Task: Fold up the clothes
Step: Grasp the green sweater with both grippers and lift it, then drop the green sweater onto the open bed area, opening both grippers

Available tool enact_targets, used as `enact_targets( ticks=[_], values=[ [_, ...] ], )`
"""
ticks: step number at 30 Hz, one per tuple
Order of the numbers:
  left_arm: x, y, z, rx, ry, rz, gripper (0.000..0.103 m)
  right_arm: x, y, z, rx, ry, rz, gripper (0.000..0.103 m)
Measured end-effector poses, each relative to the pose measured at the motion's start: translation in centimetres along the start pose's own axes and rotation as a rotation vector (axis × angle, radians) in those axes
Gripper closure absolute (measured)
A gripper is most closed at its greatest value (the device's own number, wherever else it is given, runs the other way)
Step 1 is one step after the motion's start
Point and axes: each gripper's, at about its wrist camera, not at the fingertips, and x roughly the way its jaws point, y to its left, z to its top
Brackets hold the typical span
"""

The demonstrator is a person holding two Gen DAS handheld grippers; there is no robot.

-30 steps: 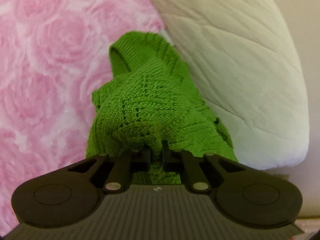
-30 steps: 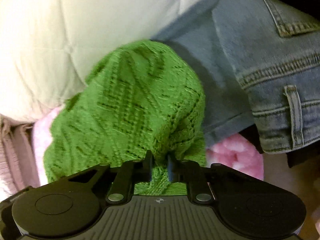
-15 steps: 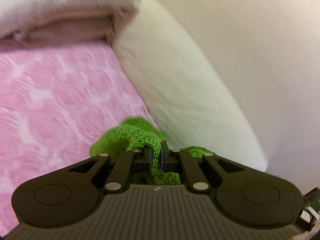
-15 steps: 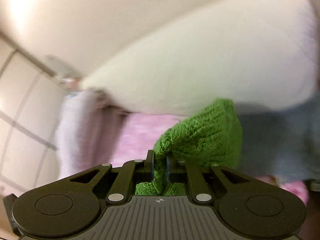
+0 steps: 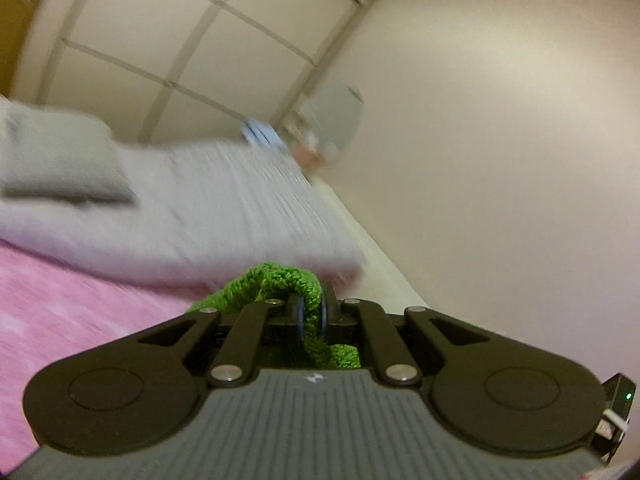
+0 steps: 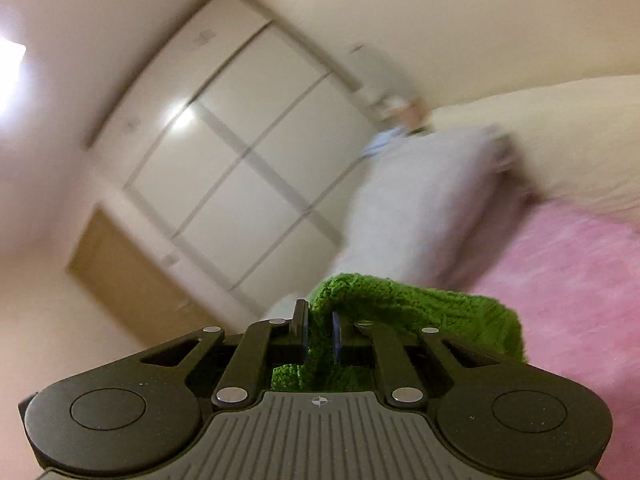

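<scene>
your left tool (image 5: pixel 311 318) and right tool (image 6: pixel 319 334) are both clamped on the green knit sweater (image 6: pixel 420 312), above the pink blanket (image 6: pixel 568 280).

green knit garment (image 5: pixel 276 280), pink blanket (image 5: pixel 60 320), black hand-held gripper (image 5: pixel 310 320)

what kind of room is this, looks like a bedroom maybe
Most likely a bedroom. A fuzzy pink blanket covers what looks like a bed, a blurred pale grey folded quilt lies at its far end, and pale panelled wardrobe doors fill the wall behind. Both grippers hold a green knitted garment.
</scene>
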Motion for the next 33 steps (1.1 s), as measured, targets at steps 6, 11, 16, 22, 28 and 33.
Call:
enact_targets(
  ticks=[6,11,16,22,28,33],
  values=[
    [-10.1,7.4,4.5,0.019,-0.055,0.205,0.097,6.4,10.4,-6.8,-0.054,0.128,0.158,0.092],
    [-10.6,18.7,3.1,-0.092,0.216,0.539,0.090,14.8,15.9,-15.8,-0.185,0.352,0.027,0.050],
    [-16.2,24.3,-2.9,-0.166,0.347,0.712,0.090,14.6,17.2,-23.9,-0.165,0.546,0.010,0.047],
    [-22.8,23.1,-11.4,-0.274,0.453,0.751,0.090,9.8,19.0,-30.1,-0.336,0.766,-0.072,0.047],
    [-26.0,19.9,-16.8,-0.301,0.492,0.754,0.087,4.4,19.5,-34.3,-0.476,0.849,-0.085,0.047],
    [-26.2,15.0,-18.0,-0.221,0.482,0.748,0.084,0.1,18.5,-35.0,-0.525,0.888,-0.090,0.047]
  ],
)
